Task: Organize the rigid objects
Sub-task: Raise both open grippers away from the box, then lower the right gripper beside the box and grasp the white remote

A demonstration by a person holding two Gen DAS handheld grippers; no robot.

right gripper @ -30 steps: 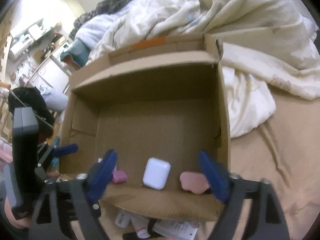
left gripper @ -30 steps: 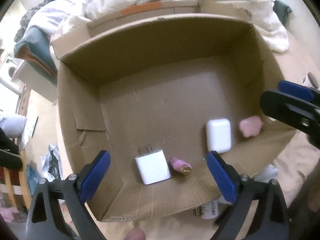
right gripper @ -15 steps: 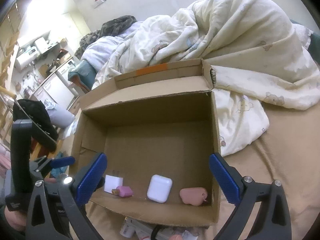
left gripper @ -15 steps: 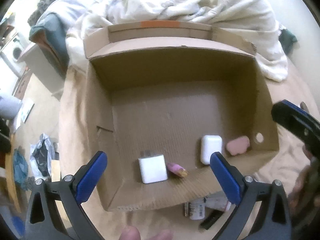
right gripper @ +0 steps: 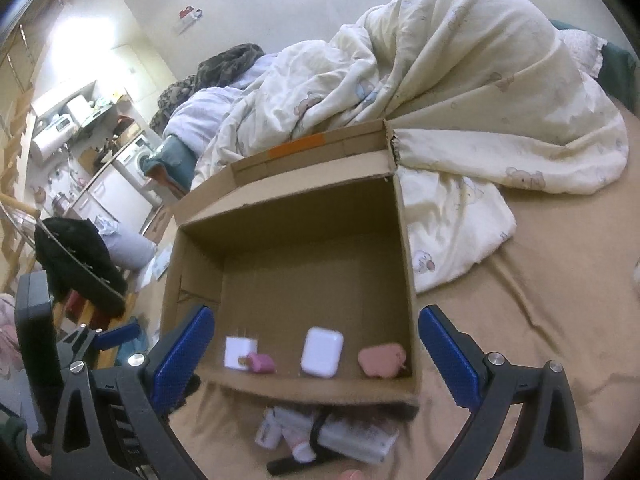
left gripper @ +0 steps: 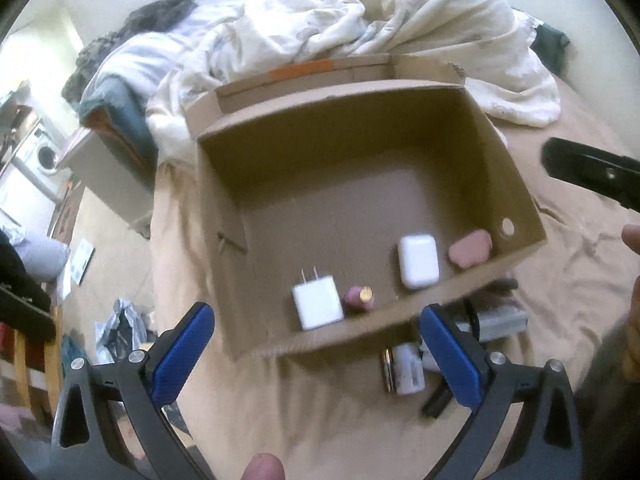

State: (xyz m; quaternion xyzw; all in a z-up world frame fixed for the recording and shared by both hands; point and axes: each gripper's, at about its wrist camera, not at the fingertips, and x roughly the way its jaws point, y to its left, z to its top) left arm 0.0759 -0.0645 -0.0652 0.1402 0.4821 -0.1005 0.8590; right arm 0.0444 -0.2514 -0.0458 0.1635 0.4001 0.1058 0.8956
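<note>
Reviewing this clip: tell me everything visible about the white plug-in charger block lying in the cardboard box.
The white plug-in charger block is a glossy, plastic-looking cuboid with rounded edges. It lies flat on the floor of the open brown cardboard box, near the near wall, and is the leftmost item there. Two thin metal prongs stick out of its far end, pointing toward the box's back wall. A small pink cylinder with a gold end lies against its right side. Neither gripper touches it. In the right wrist view the pink cylinder partly overlaps it.
</note>
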